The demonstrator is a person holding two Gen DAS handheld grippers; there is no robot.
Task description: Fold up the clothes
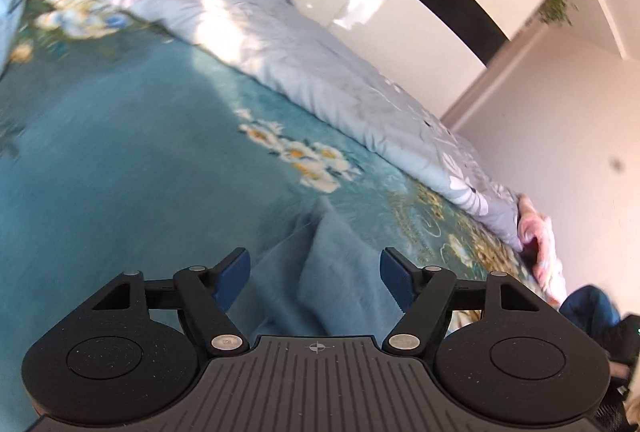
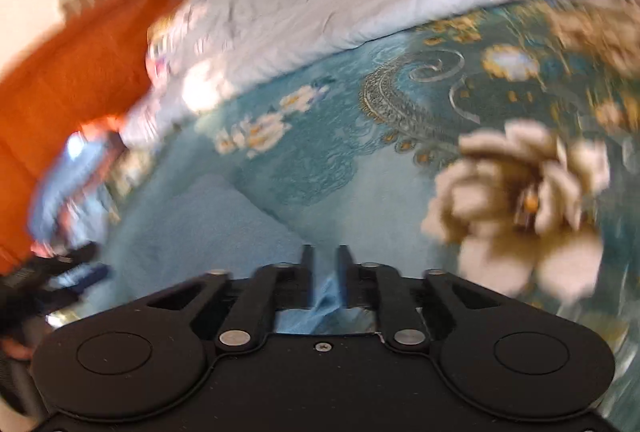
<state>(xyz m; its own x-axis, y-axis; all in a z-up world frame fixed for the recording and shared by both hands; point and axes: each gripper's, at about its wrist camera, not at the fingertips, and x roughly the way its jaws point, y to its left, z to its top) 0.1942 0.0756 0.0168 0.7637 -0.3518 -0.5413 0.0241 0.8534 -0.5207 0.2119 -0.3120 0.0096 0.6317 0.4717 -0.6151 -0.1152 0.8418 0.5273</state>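
Our right gripper (image 2: 324, 272) pinched the fuzzy blue garment (image 2: 208, 228) tight; left gripper (image 1: 316, 276) gaped wide over its folds, flowery bedspread (image 1: 120, 159) beyond.

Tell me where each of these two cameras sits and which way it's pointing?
Left wrist: on the left gripper, facing forward over a blue garment on the teal bedspread toward a floral quilt; its open fingers show.
Right wrist: on the right gripper, facing across the same bed; its fingers are pinched on blue cloth.
Shared: bedspread, quilt, garment; the left gripper appears blurred at the right view's edge.
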